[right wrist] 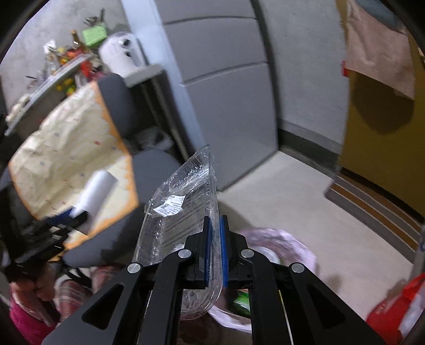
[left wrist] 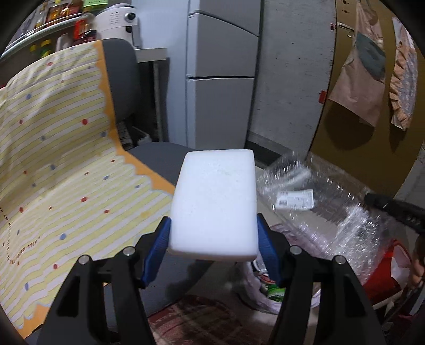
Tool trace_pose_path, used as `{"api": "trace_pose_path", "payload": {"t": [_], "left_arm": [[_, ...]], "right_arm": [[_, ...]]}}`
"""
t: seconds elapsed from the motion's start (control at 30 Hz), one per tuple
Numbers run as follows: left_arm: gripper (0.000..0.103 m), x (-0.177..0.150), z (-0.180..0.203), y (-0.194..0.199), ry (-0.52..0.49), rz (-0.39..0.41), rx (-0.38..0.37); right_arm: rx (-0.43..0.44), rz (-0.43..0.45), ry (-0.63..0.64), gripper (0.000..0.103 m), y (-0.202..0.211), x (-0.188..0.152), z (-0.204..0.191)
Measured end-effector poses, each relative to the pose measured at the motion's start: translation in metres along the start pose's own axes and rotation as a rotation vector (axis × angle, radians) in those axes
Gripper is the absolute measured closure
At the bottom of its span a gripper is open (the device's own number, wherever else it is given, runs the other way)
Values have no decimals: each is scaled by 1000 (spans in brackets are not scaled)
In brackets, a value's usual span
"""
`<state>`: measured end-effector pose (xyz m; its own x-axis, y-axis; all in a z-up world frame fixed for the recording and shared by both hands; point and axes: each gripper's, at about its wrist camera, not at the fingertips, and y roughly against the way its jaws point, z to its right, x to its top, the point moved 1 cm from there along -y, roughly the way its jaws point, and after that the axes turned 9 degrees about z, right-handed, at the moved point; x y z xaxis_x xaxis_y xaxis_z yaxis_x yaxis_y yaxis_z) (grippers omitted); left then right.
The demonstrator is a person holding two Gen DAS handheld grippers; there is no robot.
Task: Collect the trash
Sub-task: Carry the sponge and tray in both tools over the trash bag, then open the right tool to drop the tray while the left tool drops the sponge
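My left gripper [left wrist: 213, 233] is shut on a white foam block [left wrist: 215, 201], its blue pads pressing both long sides; the block also shows small and blurred as the foam block [right wrist: 95, 192] in the right wrist view. My right gripper [right wrist: 215, 231] is shut on the rim of a clear plastic food tray [right wrist: 178, 212] with a white label, which stands on edge and leans left. The same clear tray [left wrist: 313, 201] appears at the right of the left wrist view. Below both grippers lies a pale pink trash bag [right wrist: 281, 241] with a green can [right wrist: 243, 302] inside.
A grey office chair [left wrist: 122, 79] draped with a yellow striped cloth [left wrist: 58, 164] stands at the left. Behind it are a white fridge [left wrist: 220, 79] and a cluttered shelf [left wrist: 53, 24]. A red bag [right wrist: 395, 310] sits low right, a dark yellow door [left wrist: 366, 87] at right.
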<state>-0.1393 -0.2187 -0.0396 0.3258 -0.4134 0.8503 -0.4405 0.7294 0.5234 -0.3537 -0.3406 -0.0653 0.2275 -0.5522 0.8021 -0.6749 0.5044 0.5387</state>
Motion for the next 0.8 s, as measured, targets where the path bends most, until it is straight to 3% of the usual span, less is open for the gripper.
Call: {"api": "trace_pose_path", "payload": {"t": [0.17,0.27,0.3,0.53,0.8], "left_arm": [[41,1,5,-7,-17,-14,-8],[41,-2,8,-11,-25,-29,-10],[41,-4,9,-12,-28,-36,-13],[40,-18,28,-27,-86,-100,-74],[40,-37,82,-60,-244,-186,-228]], "right_arm": [[-79,-118,-58,88,-28,-21,28],[-141,-155,-105,59,-38,-30,46],[-155,-152,-105,58,-38,-30,48],[-107,-37,-73,58,-20,-16,33],[-59,162,-49,58,13,7,22]]}}
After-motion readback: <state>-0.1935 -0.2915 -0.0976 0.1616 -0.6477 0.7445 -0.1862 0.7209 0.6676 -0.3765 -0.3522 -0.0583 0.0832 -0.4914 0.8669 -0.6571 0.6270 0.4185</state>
